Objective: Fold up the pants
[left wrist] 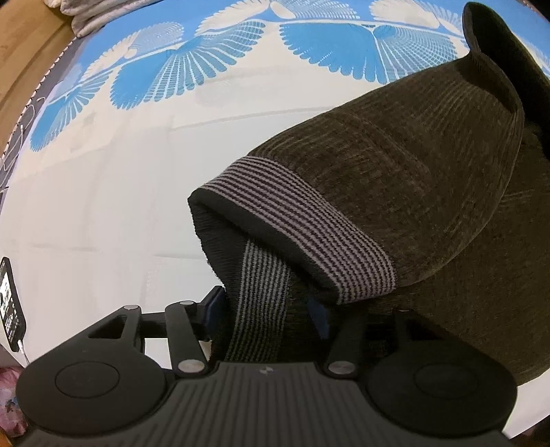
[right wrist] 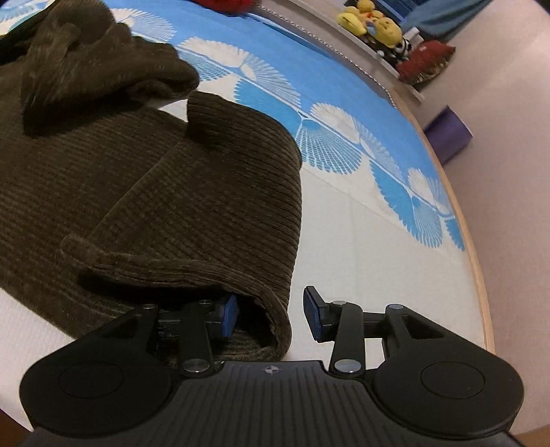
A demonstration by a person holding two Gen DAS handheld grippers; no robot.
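Brown pants [left wrist: 395, 178]: left gripper [left wrist: 266, 309] clamps waistband; right gripper [right wrist: 271, 318] open.

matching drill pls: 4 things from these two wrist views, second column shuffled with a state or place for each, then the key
Column 1
1. left gripper
2. right gripper
3. phone
4. plush toys

Column 2
A. on a shelf past the bed's far edge
B. jaws apart, one inside a fold of the pants
C. jaws on the striped waistband
D. at the left edge of the left view, cable plugged in

Pairs: 1-C, 2-B, 3-D, 4-A
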